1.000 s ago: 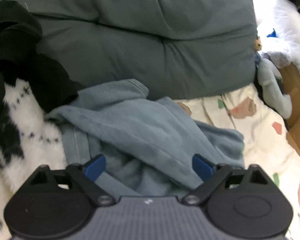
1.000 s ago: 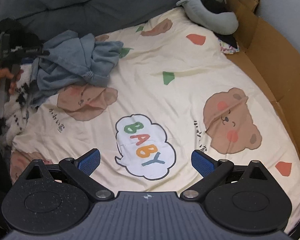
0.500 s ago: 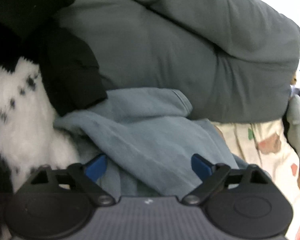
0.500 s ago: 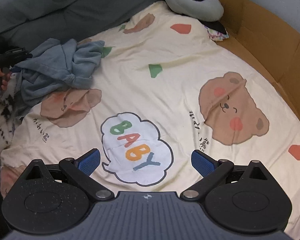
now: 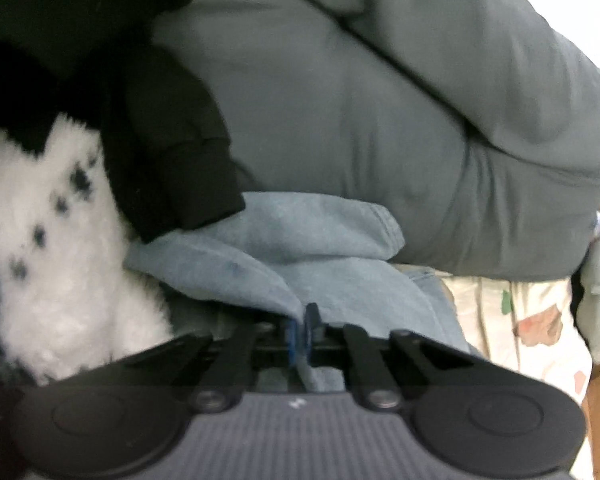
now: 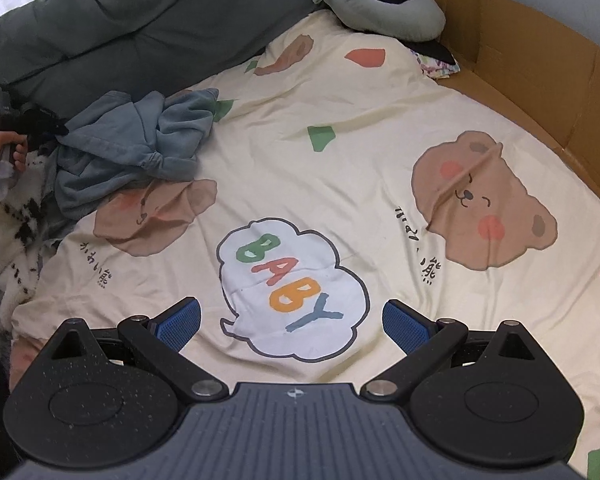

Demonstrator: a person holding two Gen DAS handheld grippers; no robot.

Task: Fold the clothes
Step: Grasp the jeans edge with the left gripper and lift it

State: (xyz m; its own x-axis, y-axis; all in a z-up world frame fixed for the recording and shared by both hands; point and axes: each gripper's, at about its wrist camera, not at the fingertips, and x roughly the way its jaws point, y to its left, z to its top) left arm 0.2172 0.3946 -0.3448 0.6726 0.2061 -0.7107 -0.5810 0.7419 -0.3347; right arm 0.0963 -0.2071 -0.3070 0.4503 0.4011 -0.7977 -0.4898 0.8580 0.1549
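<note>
A crumpled light-blue garment (image 5: 300,248) lies at the left of the bed, against the grey duvet. My left gripper (image 5: 302,334) is shut on a fold of its edge, the blue pads pinching the cloth. The right wrist view shows the same blue garment (image 6: 140,144) bunched at the far left, with the left gripper (image 6: 62,130) and the hand holding it at the cloth's left edge. My right gripper (image 6: 292,322) hovers open over the "BABY" print on the cream sheet (image 6: 340,160), with nothing between its fingers.
A grey duvet (image 5: 380,100) fills the back. A black garment (image 5: 172,152) and a white fluffy one with black spots (image 5: 52,248) lie left of the blue cloth. A grey neck pillow (image 6: 380,4) and cardboard walls (image 6: 540,52) border the bed's far right.
My left gripper moved in on the blue garment and shut on its fold; it was wide open before. My right gripper sank toward the sheet and stayed open.
</note>
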